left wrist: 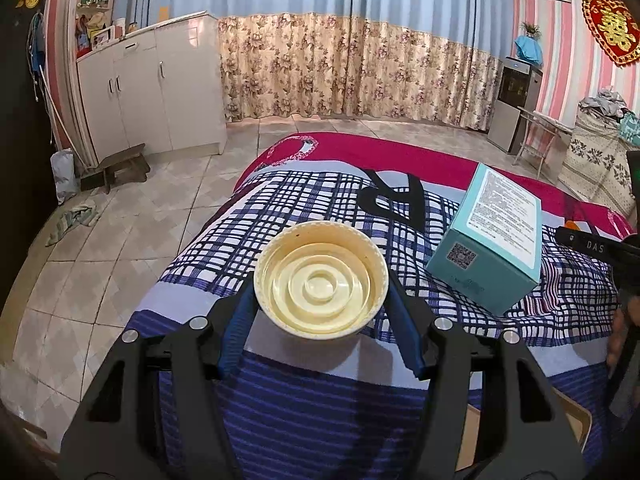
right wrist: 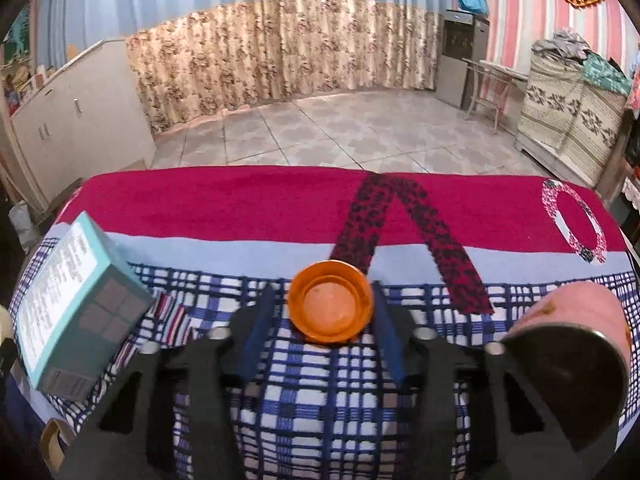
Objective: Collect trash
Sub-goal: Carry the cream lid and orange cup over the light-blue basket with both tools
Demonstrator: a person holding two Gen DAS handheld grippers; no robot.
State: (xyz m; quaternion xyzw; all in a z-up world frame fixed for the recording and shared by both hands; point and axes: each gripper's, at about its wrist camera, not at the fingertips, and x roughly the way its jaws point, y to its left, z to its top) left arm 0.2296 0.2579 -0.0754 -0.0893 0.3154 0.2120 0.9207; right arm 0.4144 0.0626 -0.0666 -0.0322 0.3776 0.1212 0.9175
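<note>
My left gripper [left wrist: 321, 280] is shut on a cream plastic lid [left wrist: 320, 280], hollow side up, held over the checked blanket [left wrist: 280, 208]. My right gripper [right wrist: 330, 307] is shut on an orange plastic cap [right wrist: 330, 305], hollow side up, its blue pads [right wrist: 260, 320] against both sides. A teal carton [left wrist: 490, 236] with white printed text lies on the blanket, right of the cream lid; it also shows in the right wrist view [right wrist: 76, 300], left of the orange cap. The right gripper's tip [left wrist: 592, 246] shows at the right edge of the left wrist view.
A pink cylinder with a dark end [right wrist: 572, 360] lies at the blanket's right. A cardboard piece [left wrist: 568, 428] shows at the near edge. Beyond are tiled floor [left wrist: 160, 208], white cabinets [left wrist: 160, 92], floral curtains [left wrist: 352, 68], a water dispenser [left wrist: 516, 104] and a folding chair [left wrist: 540, 136].
</note>
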